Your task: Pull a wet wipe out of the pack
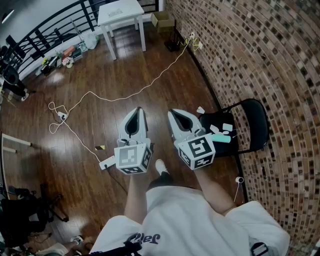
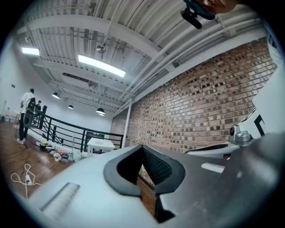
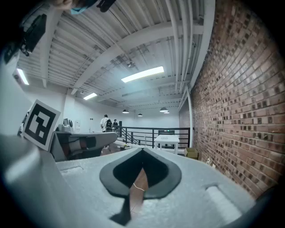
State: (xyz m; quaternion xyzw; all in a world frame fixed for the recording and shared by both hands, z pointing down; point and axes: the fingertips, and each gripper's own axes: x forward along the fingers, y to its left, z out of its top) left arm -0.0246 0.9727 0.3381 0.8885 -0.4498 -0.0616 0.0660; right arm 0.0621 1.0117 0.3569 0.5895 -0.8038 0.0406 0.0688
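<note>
A black folding chair (image 1: 252,125) stands by the brick wall at the right in the head view. On its seat lie a teal-and-white flat thing (image 1: 223,138) and a few small white pieces; I cannot tell which one is the wipe pack. My left gripper (image 1: 137,111) (image 2: 141,148) and right gripper (image 1: 172,113) (image 3: 142,151) are held side by side at waist height, pointing forward over the wooden floor. The tips of both meet, with nothing between them. The right gripper hangs just left of the chair seat, and neither gripper view shows the chair's contents.
A brick wall (image 1: 260,65) runs along the right. A white cable (image 1: 115,97) snakes across the wooden floor ahead. Further off stand a white table (image 1: 120,15), a cardboard box (image 1: 163,20) and a black railing (image 1: 45,35). People (image 3: 106,123) stand far off by the railing.
</note>
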